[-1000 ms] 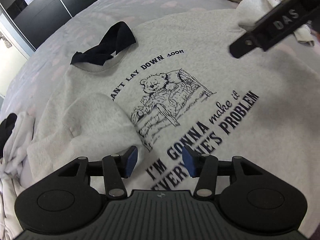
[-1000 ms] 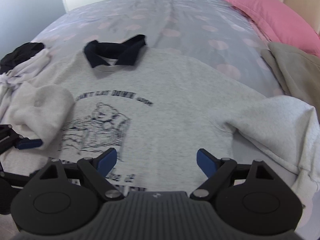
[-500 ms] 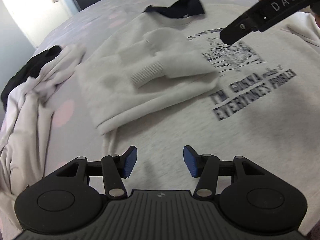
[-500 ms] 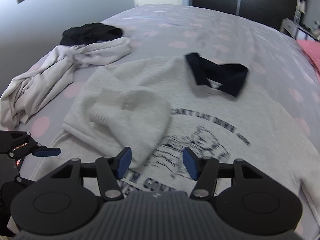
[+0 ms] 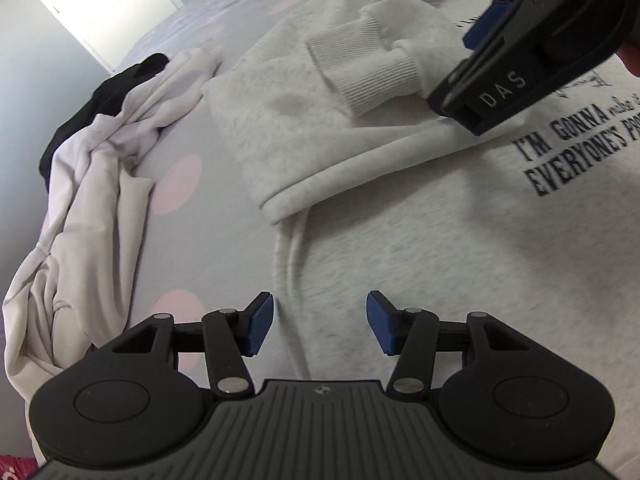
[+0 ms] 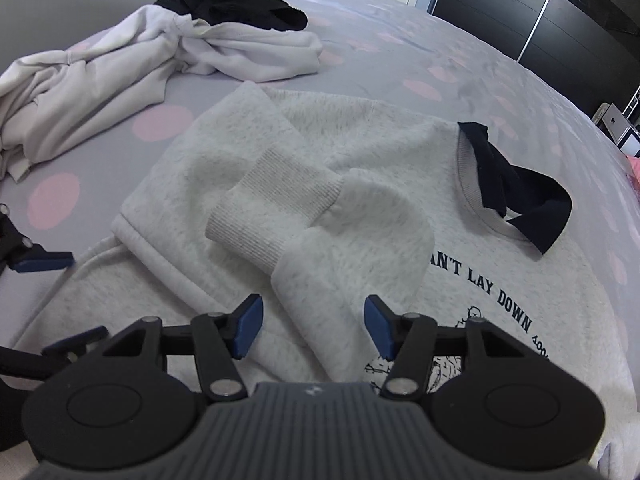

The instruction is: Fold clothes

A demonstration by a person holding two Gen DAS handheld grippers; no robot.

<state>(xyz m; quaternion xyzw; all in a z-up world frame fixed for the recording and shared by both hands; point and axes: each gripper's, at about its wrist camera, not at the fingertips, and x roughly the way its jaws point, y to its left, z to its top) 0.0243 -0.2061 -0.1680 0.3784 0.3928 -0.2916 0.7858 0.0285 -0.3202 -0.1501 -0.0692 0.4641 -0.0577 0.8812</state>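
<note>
A light grey sweatshirt [image 5: 440, 260] [image 6: 360, 136] with dark printed lettering lies flat on the bed, a dark collar [image 6: 516, 192] at its neck. One sleeve is folded over the chest, its ribbed cuff [image 5: 360, 68] [image 6: 272, 216] on top. My left gripper [image 5: 320, 328] [image 6: 56, 300] hovers open over the sweatshirt's side seam, nothing pinched. My right gripper [image 6: 312, 328] hangs just above the folded sleeve. Its jaws are closing, with sleeve fabric below the gap and the pads not pressing on it. One of its fingers [image 5: 500, 92] shows at the upper right of the left wrist view.
A crumpled white garment [image 5: 100, 160] [image 6: 120, 60] and a black one [image 6: 232, 4] lie left of the sweatshirt. The bedspread [image 6: 440, 60] is grey with pink dots. Dark wardrobe doors [image 6: 540, 8] stand behind the bed.
Both grippers have swung from the chest print toward the sweatshirt's left side and the folded sleeve. The right gripper's jaws have narrowed a lot. The left gripper's gap looks the same.
</note>
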